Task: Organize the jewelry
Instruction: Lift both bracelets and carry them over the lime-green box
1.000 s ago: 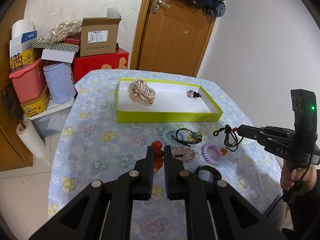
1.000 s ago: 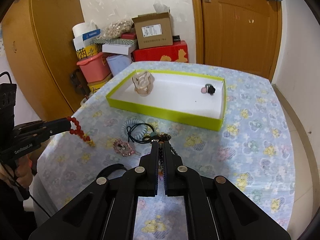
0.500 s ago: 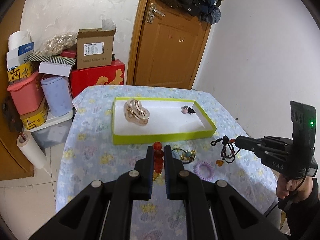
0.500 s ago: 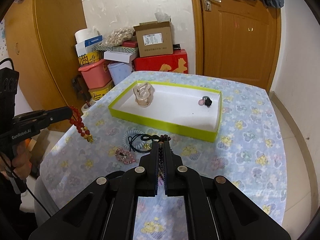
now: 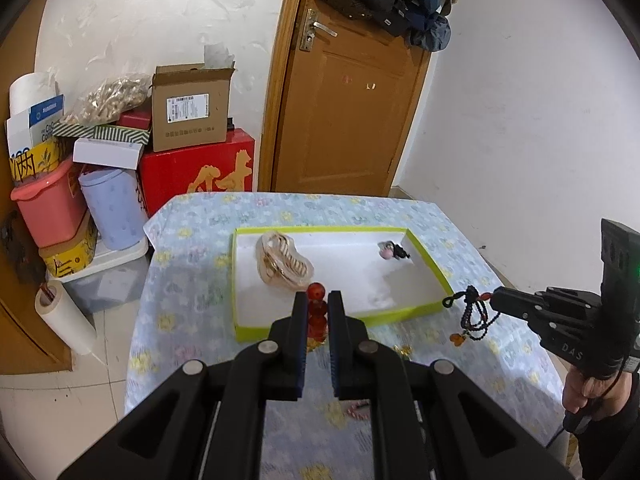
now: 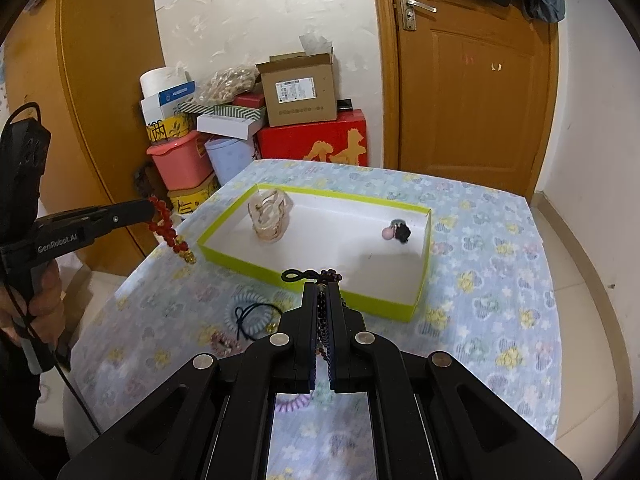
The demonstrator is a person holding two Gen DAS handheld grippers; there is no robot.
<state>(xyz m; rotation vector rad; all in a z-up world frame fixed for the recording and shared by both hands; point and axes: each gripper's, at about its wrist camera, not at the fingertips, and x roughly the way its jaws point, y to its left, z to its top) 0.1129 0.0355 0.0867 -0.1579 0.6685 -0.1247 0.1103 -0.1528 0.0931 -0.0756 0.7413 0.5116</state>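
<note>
Both grippers have risen off the table toward the white, lime-rimmed cardboard tray (image 6: 416,300) ahead, left gripper (image 5: 318,312) pinching red bead bracelet (image 5: 316,312), right gripper (image 6: 322,300) clamped on dark bead strand (image 6: 320,276); two pieces trayed, several hair ties left below.

Red bead string (image 5: 316,312) hanging up in the air, dark bead string (image 5: 474,314) too. In the green tray (image 6: 308,280): gold clip (image 6: 269,216), small pink and black piece (image 6: 397,232).
</note>
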